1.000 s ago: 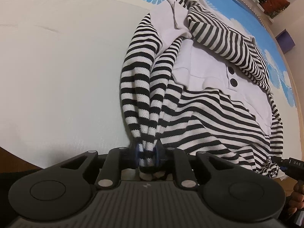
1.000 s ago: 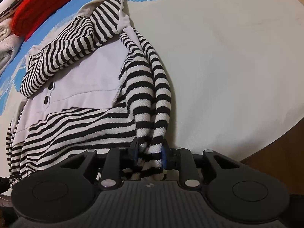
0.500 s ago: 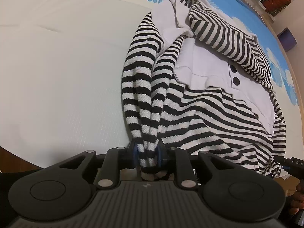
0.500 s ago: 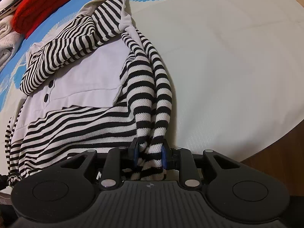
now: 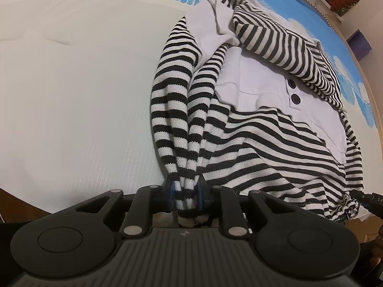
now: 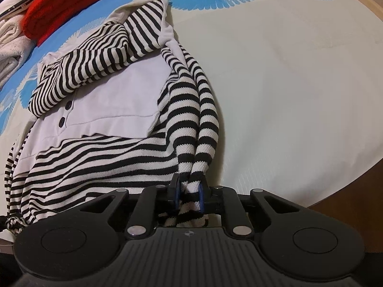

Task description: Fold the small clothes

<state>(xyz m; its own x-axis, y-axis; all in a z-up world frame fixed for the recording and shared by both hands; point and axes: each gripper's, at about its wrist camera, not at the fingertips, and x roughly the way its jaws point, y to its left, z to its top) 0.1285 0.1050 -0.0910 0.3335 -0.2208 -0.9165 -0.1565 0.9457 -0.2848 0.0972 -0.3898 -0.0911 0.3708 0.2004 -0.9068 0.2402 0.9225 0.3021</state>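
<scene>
We note the left gripper (image 5: 185,195) clenched on a bunched corner of the striped top (image 5: 275,143), the blue-padded fingers (image 5: 170,192) pinching gathered hem cloth. The right gripper (image 6: 189,197) has just tightened and now grips the other bunched corner of the same hem, cloth squeezed between its fingers (image 6: 176,196); in the left view its tip shows at the far right edge, at the hem's other end. From each grip a rope of striped fabric runs up to the shoulder area, so the side edges are drawn in and lifted a little while the body lies on the bed (image 5: 71,95). The top rests face up near the bed's near edge: plain pale chest panel with two dark buttons (image 5: 293,92), one striped sleeve (image 5: 287,45) already folded across the chest below the collar. We judge the sleeves tucked in and the bottom-to-top fold in hand but not yet carried over; the hem must still travel to the collar, then be smoothed. Beyond the top, at the left of the right view, lie a red garment (image 6: 67,2) and white towels (image 6: 12,40).
</scene>
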